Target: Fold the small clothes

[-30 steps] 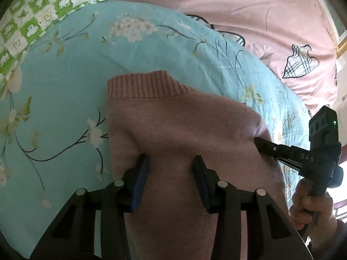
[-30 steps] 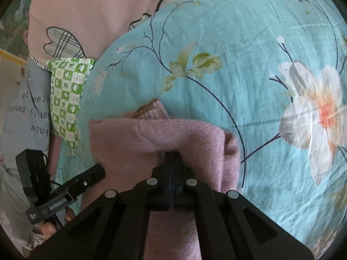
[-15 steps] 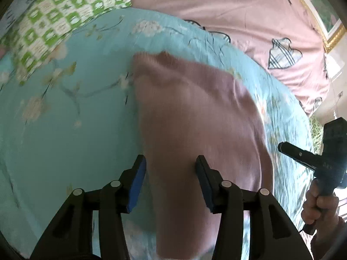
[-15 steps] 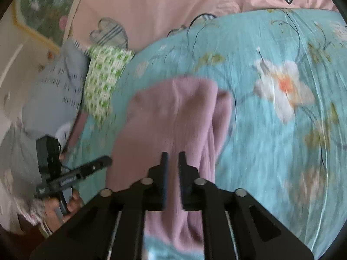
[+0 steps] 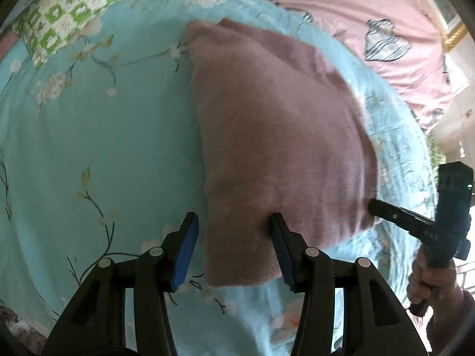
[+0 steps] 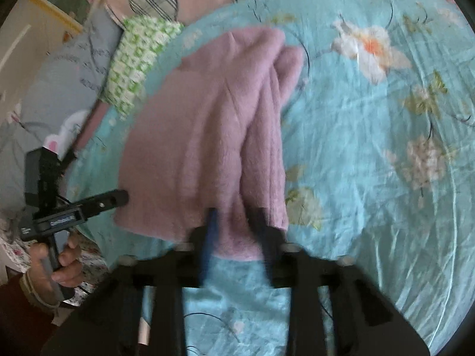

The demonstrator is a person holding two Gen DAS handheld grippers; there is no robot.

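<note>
A folded pink knit sweater (image 5: 276,136) lies on a turquoise flowered bedsheet (image 5: 98,136); it also shows in the right wrist view (image 6: 207,136). My left gripper (image 5: 234,237) is open, its jaws standing over the sweater's near left corner, holding nothing. My right gripper (image 6: 236,222) is open over the sweater's near edge, blurred by motion. In the left wrist view the right gripper (image 5: 383,210) points at the sweater's right edge. In the right wrist view the left gripper (image 6: 118,198) sits just off the sweater's left edge.
A green-and-white checked cloth (image 5: 83,9) lies at the far left of the sheet, also visible in the right wrist view (image 6: 136,59). A pink quilt with heart patches (image 5: 356,14) covers the bed behind. A grey printed cloth (image 6: 53,89) lies off to the left.
My right gripper was shut on the sweater, has let go and opened. Both grippers have pulled back toward the near edge; the sweater now lies flat on the sheet.
</note>
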